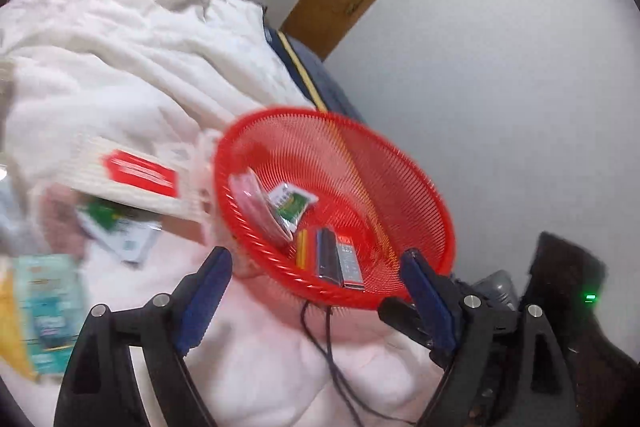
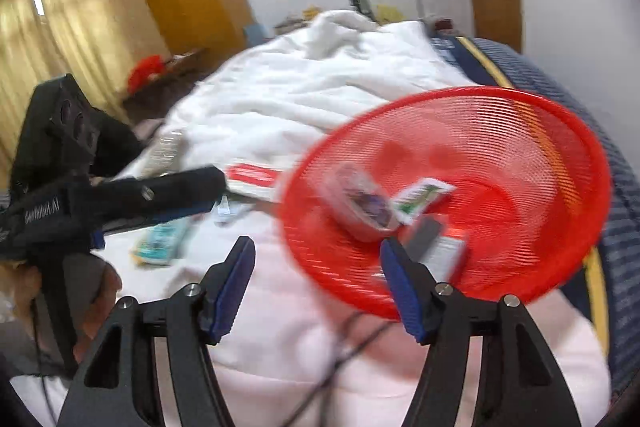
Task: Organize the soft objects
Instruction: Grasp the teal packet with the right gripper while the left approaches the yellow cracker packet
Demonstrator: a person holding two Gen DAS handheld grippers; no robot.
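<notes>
Both grippers, left gripper point(image 1: 316, 259) and right gripper point(image 2: 318, 259), gape apart, empty, framing the round red mesh plastic basket point(image 1: 400, 167) centre-frame, probably for collecting packets.

Our left gripper point(image 1: 316, 261): black angular frame, blue ribbed pads point(image 1: 208, 297), silver screws. Our right gripper point(image 2: 318, 265): the same build. From the right wrist view, the left unit carries white lettering, gripped by a bare-skinned hand point(image 2: 100, 301).
</notes>
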